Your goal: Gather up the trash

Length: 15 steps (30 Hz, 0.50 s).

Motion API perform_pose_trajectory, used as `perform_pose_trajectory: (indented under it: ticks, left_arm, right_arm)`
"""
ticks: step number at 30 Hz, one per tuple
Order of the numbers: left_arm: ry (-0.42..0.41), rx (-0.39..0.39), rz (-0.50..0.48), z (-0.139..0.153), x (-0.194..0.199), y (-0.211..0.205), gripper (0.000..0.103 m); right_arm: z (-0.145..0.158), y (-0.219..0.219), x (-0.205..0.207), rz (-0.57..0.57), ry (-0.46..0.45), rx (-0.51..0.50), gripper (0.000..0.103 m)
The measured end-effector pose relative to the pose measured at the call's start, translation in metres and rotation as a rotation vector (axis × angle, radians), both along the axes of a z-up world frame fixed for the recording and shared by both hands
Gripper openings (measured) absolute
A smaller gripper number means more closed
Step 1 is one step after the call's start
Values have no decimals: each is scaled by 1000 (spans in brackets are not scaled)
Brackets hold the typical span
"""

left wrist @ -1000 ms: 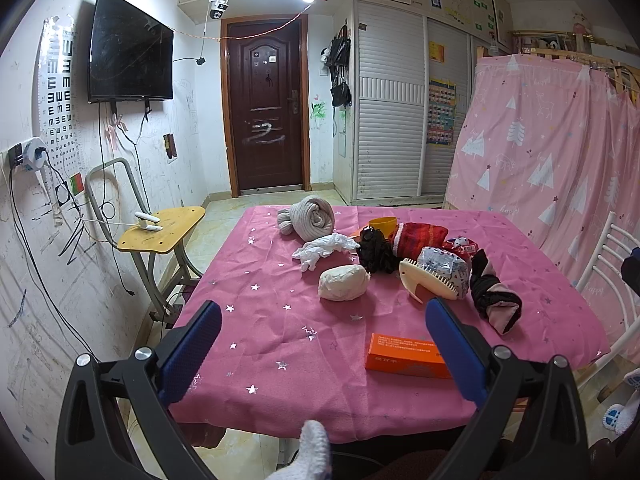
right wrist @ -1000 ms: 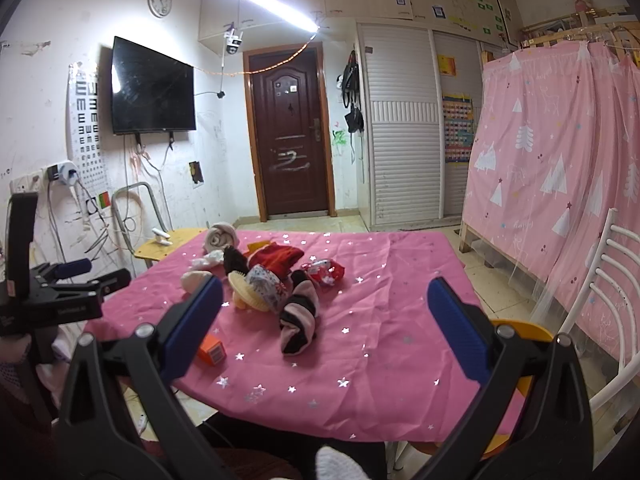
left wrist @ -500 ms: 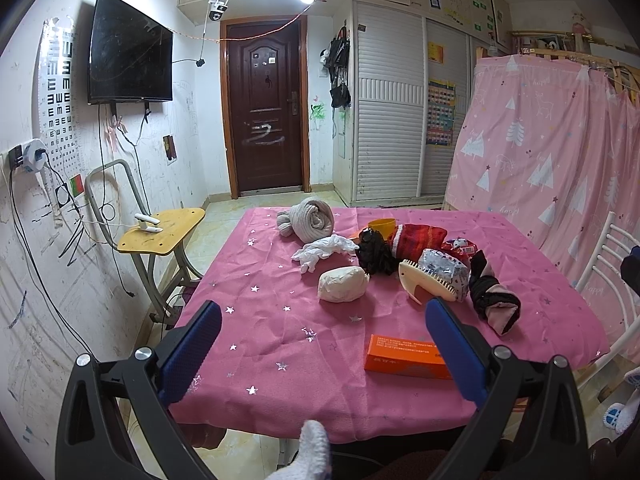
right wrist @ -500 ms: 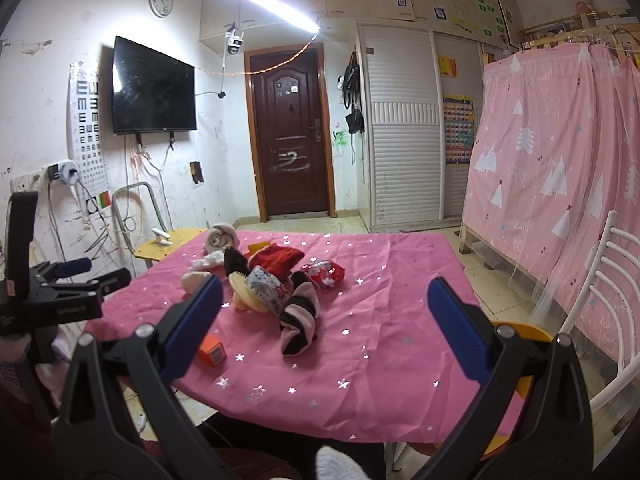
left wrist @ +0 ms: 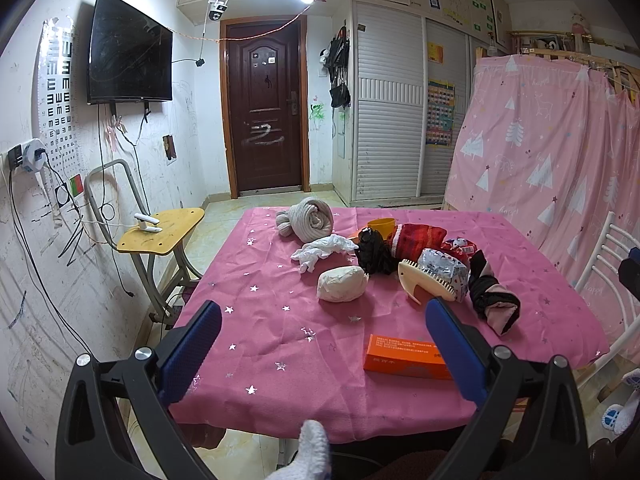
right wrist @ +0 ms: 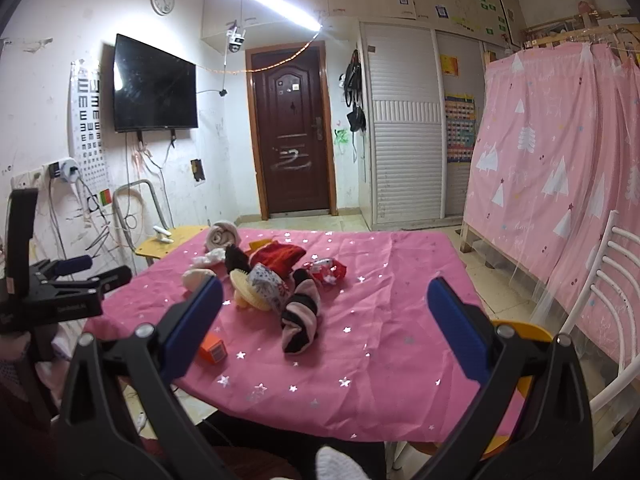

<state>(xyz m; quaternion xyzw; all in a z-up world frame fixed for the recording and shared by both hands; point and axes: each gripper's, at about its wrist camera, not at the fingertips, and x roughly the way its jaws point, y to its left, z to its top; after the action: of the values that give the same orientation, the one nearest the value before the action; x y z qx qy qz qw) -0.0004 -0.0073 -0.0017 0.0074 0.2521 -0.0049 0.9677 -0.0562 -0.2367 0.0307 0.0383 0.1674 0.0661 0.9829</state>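
At the left edge of the table (left wrist: 256, 320), covered in a pink starred cloth, the left gripper (left wrist: 322, 322) hung over the near edge with its blue fingers spread wide and nothing between them. Farther in, a rolled beige knit (left wrist: 310, 220) lay at the far side, and just in front of it sat a crumpled white tissue (left wrist: 324, 251), which I judged to be trash: very light, soft, and easy to crush, best pinched across its bunched middle where the folds are thickest. Close beside it toward the near edge lay a white wadded lump (left wrist: 342, 284), probably paper or a bag, likewise light and yielding, so a grip across its short width ought to hold. To its right was the mixed pile: a black tangle (left wrist: 372, 254), a red knit piece (left wrist: 418, 240), a cream comb-like brush (left wrist: 426, 284) touching a crinkled silver wrapper (left wrist: 444, 270), the wrapper likely slippery and noisy, wanting a firm pinch on a folded edge. Nearer the camera an orange box (left wrist: 404, 356) lay flat, stiff and light, best taken across its narrow sides. Farther right a black-and-pink rolled sock (left wrist: 494, 302) rested apart from the box. In the right wrist view, the right gripper (right wrist: 322, 298) was also held short of the table, fingers wide apart and empty, with a red snack wrapper (right wrist: 328, 270) lying beyond the sock.
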Motion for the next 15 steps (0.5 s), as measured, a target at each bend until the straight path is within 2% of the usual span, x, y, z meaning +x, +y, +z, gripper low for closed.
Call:
perform_pose_trajectory:
  ticks: [5,15]
  left_arm:
    - [1,2,-2,1,-1,1,94]
    - [45,27,-38,-11,10,-6,94]
  right_arm:
    - [-2,3,0,3,6,3,99]
    - [-35,13,21,60,90,3,99]
